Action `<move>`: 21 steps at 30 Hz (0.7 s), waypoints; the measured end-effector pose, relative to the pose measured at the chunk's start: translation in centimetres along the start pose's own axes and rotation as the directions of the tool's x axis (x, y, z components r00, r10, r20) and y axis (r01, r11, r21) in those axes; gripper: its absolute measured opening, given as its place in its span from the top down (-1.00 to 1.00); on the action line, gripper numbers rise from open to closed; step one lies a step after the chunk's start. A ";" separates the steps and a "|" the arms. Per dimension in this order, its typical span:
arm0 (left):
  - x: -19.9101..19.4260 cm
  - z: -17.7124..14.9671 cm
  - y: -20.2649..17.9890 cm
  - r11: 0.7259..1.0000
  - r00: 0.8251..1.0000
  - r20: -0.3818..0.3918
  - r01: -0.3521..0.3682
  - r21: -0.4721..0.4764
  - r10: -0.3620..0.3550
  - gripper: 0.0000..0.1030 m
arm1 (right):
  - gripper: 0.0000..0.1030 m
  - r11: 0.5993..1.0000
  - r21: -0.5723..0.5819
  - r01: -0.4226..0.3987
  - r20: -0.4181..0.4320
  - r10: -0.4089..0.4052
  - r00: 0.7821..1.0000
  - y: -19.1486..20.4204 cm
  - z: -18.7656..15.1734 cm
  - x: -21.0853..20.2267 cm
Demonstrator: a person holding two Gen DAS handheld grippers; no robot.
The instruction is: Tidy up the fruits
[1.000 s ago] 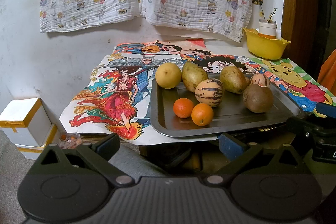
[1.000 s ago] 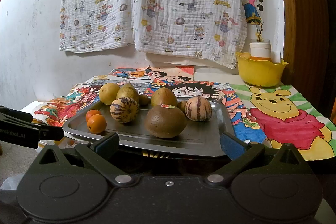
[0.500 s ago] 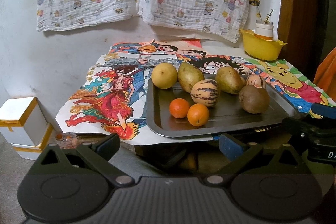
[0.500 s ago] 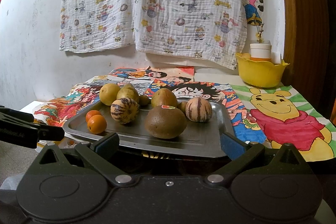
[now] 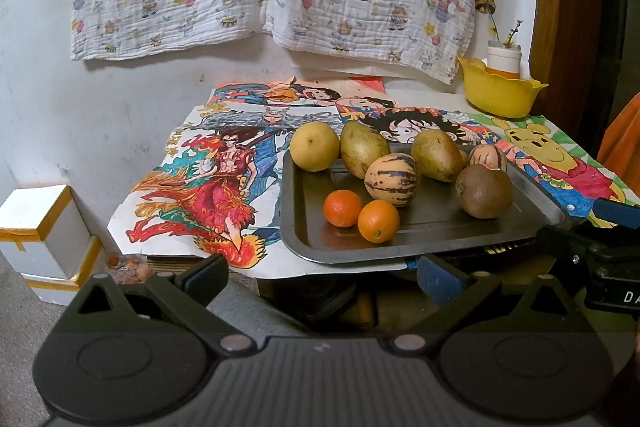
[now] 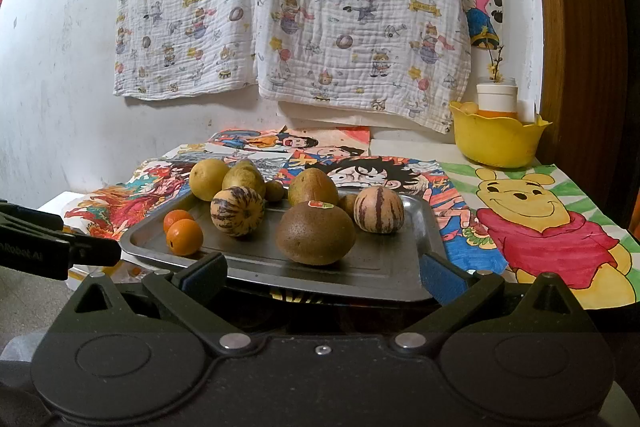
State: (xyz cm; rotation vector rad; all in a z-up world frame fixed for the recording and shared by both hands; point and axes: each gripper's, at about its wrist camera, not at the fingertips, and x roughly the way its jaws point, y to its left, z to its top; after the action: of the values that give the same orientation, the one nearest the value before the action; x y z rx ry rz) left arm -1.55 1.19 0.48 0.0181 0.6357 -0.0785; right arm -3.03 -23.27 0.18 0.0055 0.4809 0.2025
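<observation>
**Fruit on tray, both grippers short of it, nothing held**

A metal tray is seen at the near edge of a table covered with cartoon posters. All fruit is on the tray.

Layout, left wrist view:
- Yellow round fruit at the far left corner of the tray.
- Two pears: one just beside the yellow fruit, the other further right along the far edge.
- Striped melon in the middle, between the pears and touching or nearly touching both.
- Second striped melon at the far right, partly hidden behind the brown fruit.
- Two oranges touching each other, near the tray's near left edge.

Right wrist view: a sticker is visible on top of the brown fruit. Two small fruits are partly hidden behind the pears; type cannot be told.

Left gripper: jaws apart, nothing between them, held off the near edge of the tray, below its rim.
Right gripper: jaws apart, nothing held, level with the tray's near edge, brown fruit straight ahead.

A yellow bowl with a white container in it sits at the far right corner of the table. A printed cloth hangs on the wall behind. White boxes are stacked on the floor left of the table.
</observation>
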 end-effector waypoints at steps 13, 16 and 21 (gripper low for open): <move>-0.1 0.0 0.0 1.000 1.000 0.000 -0.001 -0.002 0.001 -0.99 | -0.99 1.000 -0.001 0.000 0.001 0.000 1.000 0.0 0.0 0.0; -0.2 -0.1 -0.1 1.000 1.000 0.001 0.001 -0.004 -0.001 -0.99 | -0.99 1.000 -0.002 0.001 0.001 -0.001 1.000 0.0 -0.1 0.0; -0.2 -0.1 -0.1 1.000 1.000 0.001 0.000 -0.004 0.000 -0.99 | -0.99 1.000 -0.002 0.002 0.001 -0.002 1.000 0.0 -0.1 0.0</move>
State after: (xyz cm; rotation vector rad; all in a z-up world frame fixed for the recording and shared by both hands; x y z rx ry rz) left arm -1.75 1.09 0.53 0.0141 0.6351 -0.0776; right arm -3.04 -23.22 0.10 0.0038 0.4799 0.2013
